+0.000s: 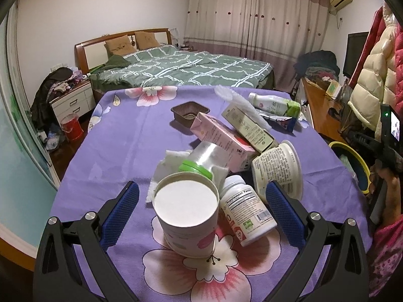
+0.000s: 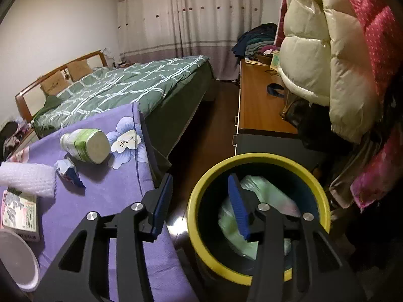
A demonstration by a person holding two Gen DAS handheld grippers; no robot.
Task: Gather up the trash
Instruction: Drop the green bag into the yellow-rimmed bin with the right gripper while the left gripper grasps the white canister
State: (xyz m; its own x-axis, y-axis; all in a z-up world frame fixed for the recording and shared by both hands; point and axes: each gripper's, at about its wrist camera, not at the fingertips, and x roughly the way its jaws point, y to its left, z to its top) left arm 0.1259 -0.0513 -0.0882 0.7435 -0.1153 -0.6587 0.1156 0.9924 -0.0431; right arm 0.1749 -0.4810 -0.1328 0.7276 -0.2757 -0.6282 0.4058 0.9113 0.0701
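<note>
While the left gripper (image 1: 201,196) hovers with its jaws spread wide and empty, an upright white paper cup with pink print (image 1: 187,212) stands between its blue pads on the purple floral tablecloth (image 1: 110,151), touching neither. A white supplement bottle (image 1: 245,212) leans against the cup. The right gripper (image 2: 200,201), likewise open and empty, hangs above the yellow-rimmed round bin (image 2: 257,159) beside the table, which holds pale green litter.

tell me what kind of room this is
A lived-in home bedroom, most likely: a double bed with a green checked quilt, a white bedside cabinet and full-length curtains. The trash lies on a purple floral cloth beside a yellow-rimmed bin.
</note>
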